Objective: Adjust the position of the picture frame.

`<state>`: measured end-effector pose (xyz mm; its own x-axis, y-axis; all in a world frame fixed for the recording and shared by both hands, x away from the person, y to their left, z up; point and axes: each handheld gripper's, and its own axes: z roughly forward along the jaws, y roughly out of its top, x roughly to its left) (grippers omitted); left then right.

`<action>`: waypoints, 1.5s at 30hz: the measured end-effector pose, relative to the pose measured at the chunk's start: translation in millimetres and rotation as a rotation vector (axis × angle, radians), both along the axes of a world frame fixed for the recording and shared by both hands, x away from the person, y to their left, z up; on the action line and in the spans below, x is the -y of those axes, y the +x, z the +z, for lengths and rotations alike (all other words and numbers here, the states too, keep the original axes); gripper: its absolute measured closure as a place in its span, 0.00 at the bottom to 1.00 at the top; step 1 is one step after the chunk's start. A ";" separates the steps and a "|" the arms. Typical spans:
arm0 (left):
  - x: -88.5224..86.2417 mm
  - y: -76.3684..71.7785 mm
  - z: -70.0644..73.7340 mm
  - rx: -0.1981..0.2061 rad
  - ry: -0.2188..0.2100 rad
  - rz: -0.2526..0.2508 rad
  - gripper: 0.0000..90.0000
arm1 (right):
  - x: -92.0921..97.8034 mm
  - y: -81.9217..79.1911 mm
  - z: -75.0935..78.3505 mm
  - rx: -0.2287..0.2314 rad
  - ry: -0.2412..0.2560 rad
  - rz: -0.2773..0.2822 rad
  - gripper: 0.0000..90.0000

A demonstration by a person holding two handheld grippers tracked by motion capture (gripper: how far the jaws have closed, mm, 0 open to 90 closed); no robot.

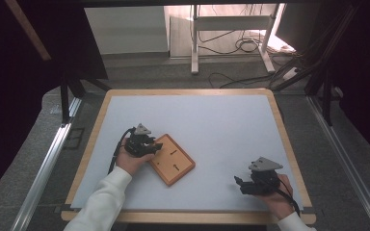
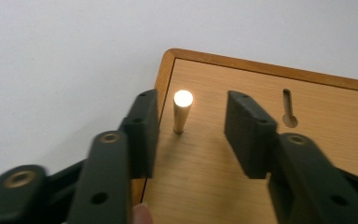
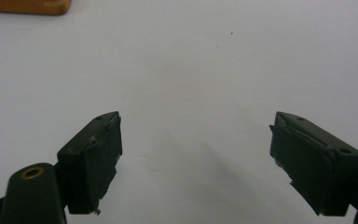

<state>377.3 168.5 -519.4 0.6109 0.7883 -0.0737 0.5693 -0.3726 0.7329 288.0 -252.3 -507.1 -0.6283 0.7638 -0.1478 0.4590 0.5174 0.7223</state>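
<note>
Straddling a small wooden peg (image 2: 182,112), the left gripper (image 2: 191,130) has its jaws released, one on each side of the peg with a gap to both; nothing is clamped. The peg stands upright in a hole near the corner of the wooden board (image 2: 242,154), its top washed out by glare. A keyhole-shaped slot (image 2: 287,109) lies beyond the peg on the board; a further hole at the frame's right edge is cut off by the jaw. A fingertip shows at the bottom edge, blurred.

From the high view, the left gripper (image 1: 150,147) sits over the board's (image 1: 178,169) near-left corner, the hand (image 1: 131,161) behind it covering that edge. The peg is too small to make out there; two dark marks show on the board face.

The right gripper (image 3: 196,158) is released, jaws wide apart over the bare white mat (image 3: 205,70), holding nothing. The board's corner is cut off at the top left of its view. In the high view it (image 1: 243,185) rests well to the right of the board.
</note>
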 end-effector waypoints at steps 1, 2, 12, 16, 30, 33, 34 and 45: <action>0.0 0.0 0.0 0.000 0.000 0.000 0.65 | 0.4 -0.1 0.1 0.001 0.000 -0.003 0.19; 0.3 0.5 -1.0 0.006 0.003 0.001 0.68 | 1.0 -0.3 0.2 0.001 -0.001 -0.005 0.19; -2.3 4.1 -3.2 0.038 0.007 -0.011 0.94 | 7.2 -3.0 -1.4 -0.002 -0.007 -0.033 0.19; -4.6 4.9 -3.1 0.026 -0.012 -0.014 0.94 | 8.9 -3.6 -1.4 0.003 -0.007 -0.037 0.19; 7.2 -4.0 4.2 0.042 -0.026 -0.094 0.94 | 12.8 -4.0 -0.3 0.003 -0.005 -0.057 0.19; 17.4 -9.3 8.1 0.048 -0.028 -0.138 0.93 | 12.7 -4.6 0.4 0.003 -0.005 -0.054 0.19; 17.4 -9.3 8.1 0.048 -0.028 -0.138 0.93 | 12.7 -4.6 0.4 0.003 -0.005 -0.054 0.19; 38.5 -6.9 8.6 0.029 -0.047 -0.186 0.94 | 12.7 -3.9 -0.4 -0.002 -0.003 -0.052 0.19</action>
